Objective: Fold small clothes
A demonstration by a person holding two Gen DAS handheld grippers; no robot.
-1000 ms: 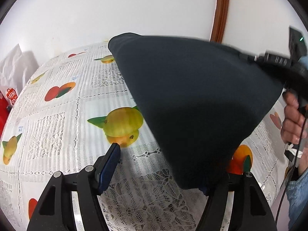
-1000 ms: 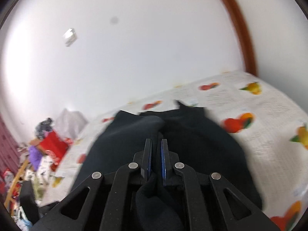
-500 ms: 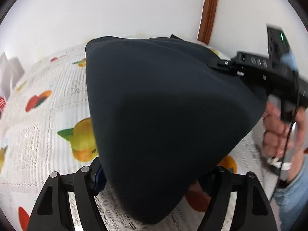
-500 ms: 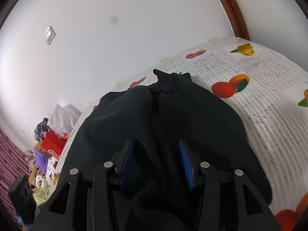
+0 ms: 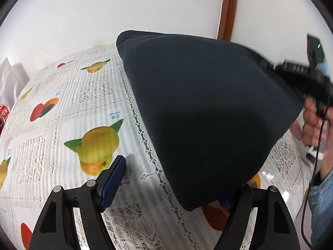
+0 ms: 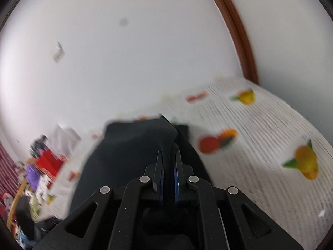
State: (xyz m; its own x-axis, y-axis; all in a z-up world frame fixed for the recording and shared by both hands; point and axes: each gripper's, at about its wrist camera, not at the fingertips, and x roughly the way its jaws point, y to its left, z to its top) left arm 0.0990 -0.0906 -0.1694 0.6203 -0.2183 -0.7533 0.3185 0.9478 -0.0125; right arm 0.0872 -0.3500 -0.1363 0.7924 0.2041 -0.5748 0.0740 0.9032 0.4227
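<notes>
A dark navy garment (image 5: 208, 108) hangs lifted above the fruit-print tablecloth (image 5: 62, 125). In the left wrist view its lower edge drapes over my left gripper's right finger, while the left blue pad (image 5: 112, 179) stands bare. My left gripper (image 5: 170, 187) is open. My right gripper (image 5: 295, 70) holds the garment's upper right corner there. In the right wrist view my right gripper (image 6: 168, 162) is shut on a fold of the garment (image 6: 129, 156), which hangs forward and down to the left.
A white wall and brown door frame (image 5: 229, 8) stand behind the table. A cluttered shelf with red and purple items (image 6: 39, 166) is at the left in the right wrist view. A white bag (image 5: 8, 79) sits at the table's far left.
The right gripper opened on the garment half a second ago and has shut on it again. The garment has swung back toward the right, uncovering the left gripper's left pad.
</notes>
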